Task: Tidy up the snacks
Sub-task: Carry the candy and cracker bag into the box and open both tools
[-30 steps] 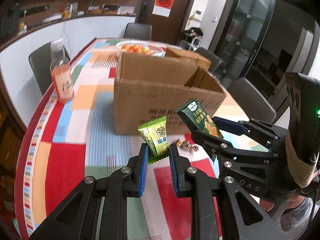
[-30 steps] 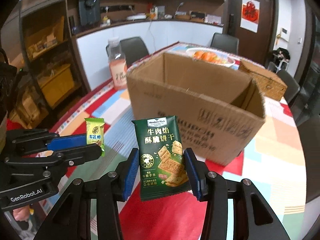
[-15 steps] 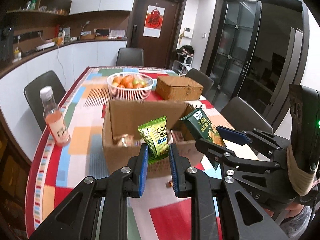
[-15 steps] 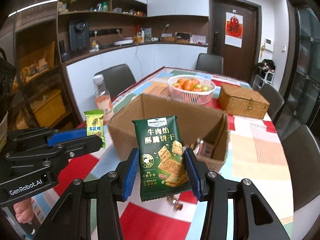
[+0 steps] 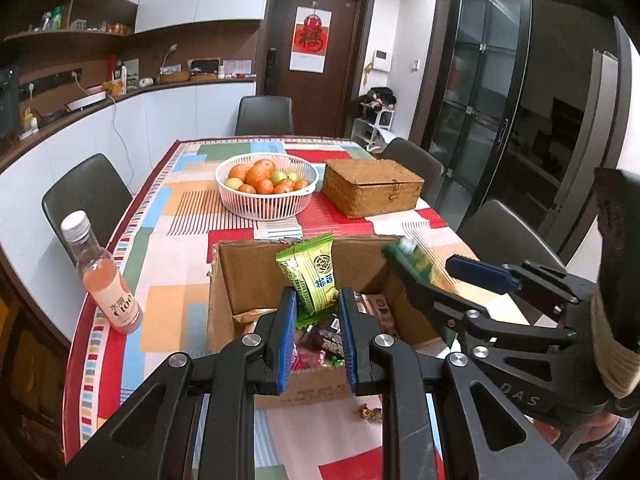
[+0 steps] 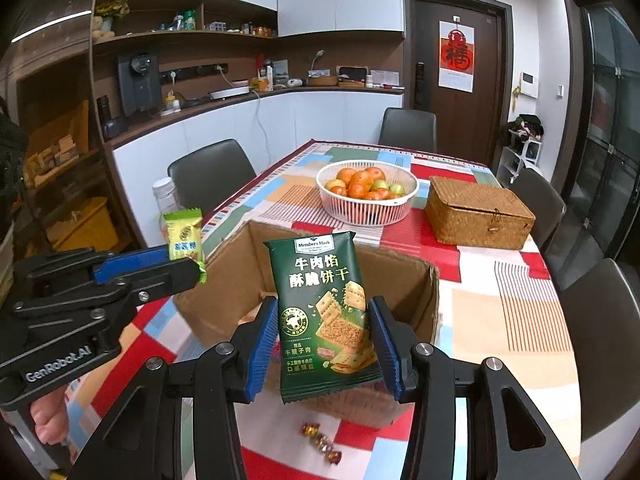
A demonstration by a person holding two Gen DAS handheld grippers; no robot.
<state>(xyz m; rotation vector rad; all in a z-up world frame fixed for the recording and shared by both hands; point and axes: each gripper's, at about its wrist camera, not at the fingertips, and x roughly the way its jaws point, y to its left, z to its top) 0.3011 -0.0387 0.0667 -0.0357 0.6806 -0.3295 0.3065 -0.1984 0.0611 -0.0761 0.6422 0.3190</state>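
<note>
While my left gripper (image 5: 314,314) pinches the lower end of a light green snack packet (image 5: 310,276), its jaws nearly together on the thin wrapper, my right gripper (image 6: 322,346) clamps a dark green cracker packet (image 6: 326,316) by its two side edges, jaws partly apart to the packet's width. Both packets stand upright above the open cardboard box (image 5: 224,280), which sits at the near end of the table (image 5: 176,216) and already has wrapped snacks in its bottom. Two small wrapped candies (image 6: 320,442) lie on the cloth just in front of the box. A pink drink bottle (image 5: 106,280) stands by the table's left edge; a white fruit basket (image 5: 266,200) and a wicker box (image 5: 370,192) sit beyond the cardboard box, toward the far end
</note>
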